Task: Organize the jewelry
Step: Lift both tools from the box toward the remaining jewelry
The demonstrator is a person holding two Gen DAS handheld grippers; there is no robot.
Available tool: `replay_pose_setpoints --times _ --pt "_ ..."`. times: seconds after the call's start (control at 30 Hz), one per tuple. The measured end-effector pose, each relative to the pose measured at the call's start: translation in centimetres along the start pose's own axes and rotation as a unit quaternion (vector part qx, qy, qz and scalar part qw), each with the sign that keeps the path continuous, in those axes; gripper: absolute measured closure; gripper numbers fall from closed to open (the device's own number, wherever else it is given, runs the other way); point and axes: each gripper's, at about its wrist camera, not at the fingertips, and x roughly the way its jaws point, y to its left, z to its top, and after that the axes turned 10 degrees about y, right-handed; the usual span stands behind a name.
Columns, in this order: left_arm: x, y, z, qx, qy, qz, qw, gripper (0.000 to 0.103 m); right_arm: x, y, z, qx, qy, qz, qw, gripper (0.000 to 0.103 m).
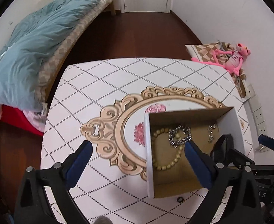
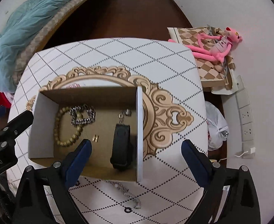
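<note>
An open cardboard box (image 1: 148,149) with white outer walls stands on the patterned table (image 1: 99,85). Inside lie a bead bracelet (image 2: 62,128), a silver chain bracelet (image 2: 82,115), a black band (image 2: 121,145), a small gold piece (image 2: 95,138) and a thin silver chain (image 2: 124,114). My left gripper (image 1: 137,144) is open and straddles the box's left wall without touching it. My right gripper (image 2: 137,143) is open too, astride the right wall (image 2: 139,130). On the table in front of the box lie a silver chain (image 2: 125,190) and a black ring (image 2: 127,209).
A bed with a teal duvet (image 1: 34,46) stands to the left of the table. At the right, a pink plush toy (image 2: 215,43) lies on a checked cushion, beside a power strip (image 2: 246,119) and a plastic bag (image 2: 216,128).
</note>
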Motion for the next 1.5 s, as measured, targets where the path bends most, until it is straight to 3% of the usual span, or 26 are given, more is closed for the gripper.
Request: replay_pose_setpoints --times 0.4,1.1,1.5 --pt "-2.0 -0.1 -2.3 -0.003 -0.016 0.011 0.9998 0.003 -1.1 0.6 -2.3 0.01 -0.02 0.002 1.0 0.004" --pt "-11.4 0.1 -7.1 -0.01 -0.089 0.009 0.9959 0.003 -11.6 0.8 -8.5 0.016 -0.12 -0.001 0.993 0.004" --pt "-13.0 0.2 -8.6 -0.018 -0.092 0.002 0.9956 0.003 -14.6 1.1 -10.7 0.017 -0.145 0.005 0.989 0.004"
